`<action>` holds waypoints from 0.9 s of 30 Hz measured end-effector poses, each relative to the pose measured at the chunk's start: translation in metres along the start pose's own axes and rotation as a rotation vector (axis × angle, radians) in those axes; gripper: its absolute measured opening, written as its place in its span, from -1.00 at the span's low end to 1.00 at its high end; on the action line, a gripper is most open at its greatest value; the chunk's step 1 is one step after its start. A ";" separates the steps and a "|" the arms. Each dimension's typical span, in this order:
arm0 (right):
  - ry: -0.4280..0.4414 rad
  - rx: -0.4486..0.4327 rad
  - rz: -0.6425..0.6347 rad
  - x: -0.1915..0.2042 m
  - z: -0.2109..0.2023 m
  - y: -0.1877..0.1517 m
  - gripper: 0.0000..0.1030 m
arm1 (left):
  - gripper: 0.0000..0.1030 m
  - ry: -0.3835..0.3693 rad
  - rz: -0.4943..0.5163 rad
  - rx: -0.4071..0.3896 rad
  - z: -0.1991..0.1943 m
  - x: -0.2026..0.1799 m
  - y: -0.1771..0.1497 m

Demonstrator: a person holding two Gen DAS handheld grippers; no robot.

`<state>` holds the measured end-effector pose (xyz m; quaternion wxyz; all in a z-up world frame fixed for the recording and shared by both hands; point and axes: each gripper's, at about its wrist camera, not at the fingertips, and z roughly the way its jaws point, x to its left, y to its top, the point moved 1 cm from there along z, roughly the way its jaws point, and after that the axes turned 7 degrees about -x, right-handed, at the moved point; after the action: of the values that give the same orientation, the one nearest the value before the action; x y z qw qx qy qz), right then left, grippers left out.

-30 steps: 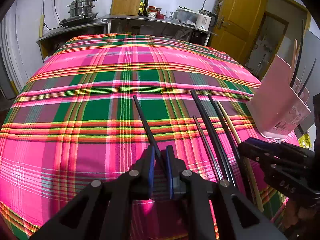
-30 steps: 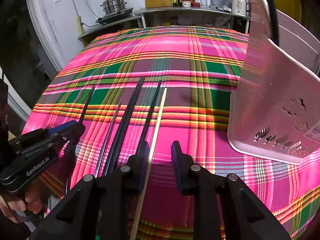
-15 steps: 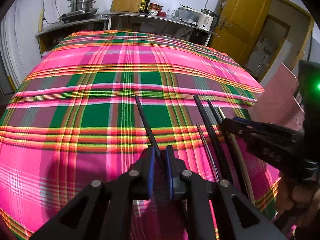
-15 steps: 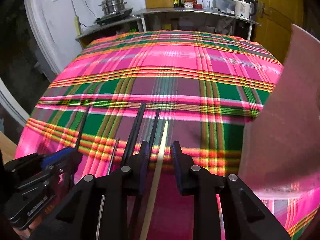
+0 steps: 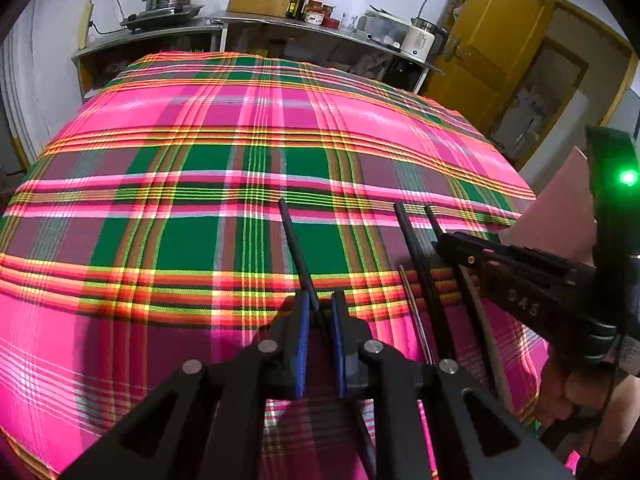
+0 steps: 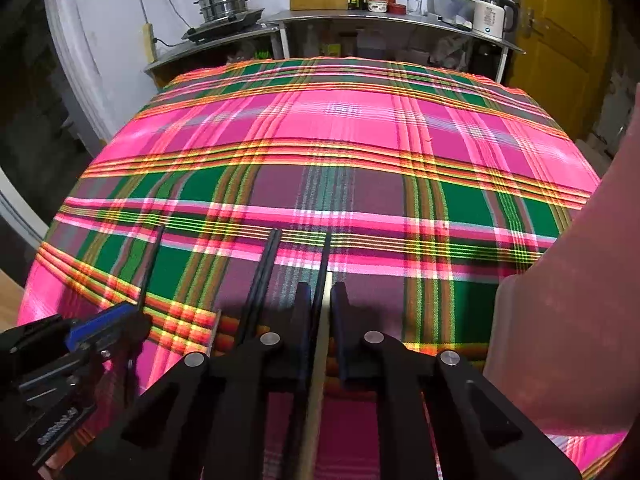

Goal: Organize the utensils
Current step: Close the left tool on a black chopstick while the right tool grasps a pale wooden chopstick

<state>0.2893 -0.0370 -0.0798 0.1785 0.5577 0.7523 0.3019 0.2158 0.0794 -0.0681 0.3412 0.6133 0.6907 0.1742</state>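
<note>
Where lettering shows at all, it is faint: embossed characters on the side of the right claw in the left wrist view look like "SVS", and small white print on the left claw's body in the right wrist view is too blurred to read.

That left claw has its blue-padded fingers clenched on a slim black chopstick, a smooth rod that tapers away from the pads over the plaid cloth. The right claw is nearly closed around a pale wooden chopstick, matte and straight; whether its pads actually press the wood I cannot tell.

Between the two claws, more black chopsticks lie side by side on the woven pink, green and yellow cloth that covers the counter, along with a thin metallic rod. A pink plastic holder, smooth-walled and curved, stands just beside the right claw on its right. A white electric kettle and a stacked steel steamer pot sit on the steel shelf behind.
</note>
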 end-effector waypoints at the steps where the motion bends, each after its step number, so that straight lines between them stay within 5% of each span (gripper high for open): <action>1: 0.005 -0.005 0.002 0.000 -0.003 0.000 -0.81 | -0.80 0.004 0.005 0.002 0.000 -0.001 0.001; 15: 0.071 -0.130 -0.002 0.011 -0.066 0.010 -0.82 | -0.88 -0.010 -0.002 -0.004 -0.018 -0.005 0.010; 20: 0.116 -0.069 -0.006 0.010 -0.049 0.007 -0.81 | -0.88 -0.002 0.000 0.014 -0.014 -0.005 0.007; 27: 0.070 0.009 0.009 0.004 -0.020 -0.012 -0.81 | -0.88 0.003 -0.009 0.038 -0.001 0.002 0.000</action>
<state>0.2669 -0.0406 -0.0718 0.1480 0.5509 0.7571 0.3185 0.2148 0.0812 -0.0674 0.3293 0.6163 0.6971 0.1606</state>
